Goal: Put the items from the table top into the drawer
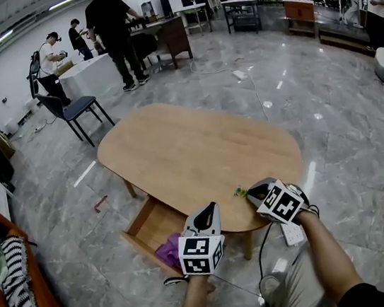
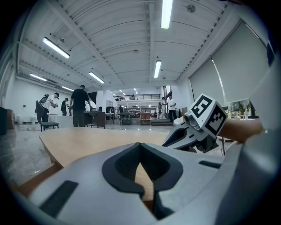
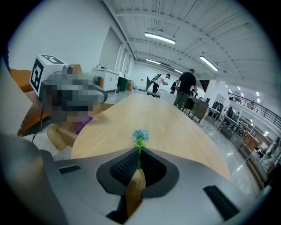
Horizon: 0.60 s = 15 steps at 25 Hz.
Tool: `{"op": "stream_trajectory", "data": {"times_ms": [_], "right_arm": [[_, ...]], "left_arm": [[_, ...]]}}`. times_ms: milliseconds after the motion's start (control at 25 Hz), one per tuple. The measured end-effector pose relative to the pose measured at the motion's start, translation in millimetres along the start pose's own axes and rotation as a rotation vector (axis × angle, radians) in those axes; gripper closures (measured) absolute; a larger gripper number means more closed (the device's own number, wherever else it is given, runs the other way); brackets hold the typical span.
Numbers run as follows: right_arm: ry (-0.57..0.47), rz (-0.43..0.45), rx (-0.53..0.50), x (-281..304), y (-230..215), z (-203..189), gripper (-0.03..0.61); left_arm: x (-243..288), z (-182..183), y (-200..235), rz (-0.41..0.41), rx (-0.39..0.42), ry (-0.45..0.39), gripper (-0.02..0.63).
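A small artificial flower (image 3: 140,135) with a blue bloom and a green stem stands at the near edge of the oval wooden table (image 1: 198,148). My right gripper (image 3: 139,154) is shut on the stem, and the bloom sticks out past the tips. In the head view the flower (image 1: 240,192) sits just left of the right gripper (image 1: 250,192). The drawer (image 1: 142,228) under the table's near left side is pulled out, with a purple item (image 1: 169,249) inside. My left gripper (image 1: 207,210) hovers by the drawer, and its jaws (image 2: 140,147) are shut and hold nothing.
A chair (image 1: 75,109) stands beyond the table at left. An orange sofa with a striped cloth (image 1: 17,297) is at the far left. A small red thing (image 1: 100,204) and a white power strip (image 1: 292,233) lie on the floor. People stand at benches behind.
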State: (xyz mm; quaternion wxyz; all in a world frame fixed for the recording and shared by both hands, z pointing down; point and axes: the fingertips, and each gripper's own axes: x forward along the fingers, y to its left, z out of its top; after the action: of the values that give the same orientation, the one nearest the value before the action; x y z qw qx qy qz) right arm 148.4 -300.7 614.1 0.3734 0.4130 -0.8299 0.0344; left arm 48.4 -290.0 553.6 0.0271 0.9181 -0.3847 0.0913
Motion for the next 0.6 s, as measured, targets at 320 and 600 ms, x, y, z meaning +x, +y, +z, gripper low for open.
{"op": "stream_trajectory", "data": {"times_ms": [320,600], "right_arm": [[-0.060,-0.002,-0.006,1.8,7.5,20.8,0.548],[-0.123,-0.009,0.019,-1.2,16.0,41.4,0.548]], "left_arm": [[-12.1,-1.9,10.6,0.027,-0.004,0.001,0.609],[-27.8,-1.4,19.4,0.052,-0.006,-0.001,0.610]]}}
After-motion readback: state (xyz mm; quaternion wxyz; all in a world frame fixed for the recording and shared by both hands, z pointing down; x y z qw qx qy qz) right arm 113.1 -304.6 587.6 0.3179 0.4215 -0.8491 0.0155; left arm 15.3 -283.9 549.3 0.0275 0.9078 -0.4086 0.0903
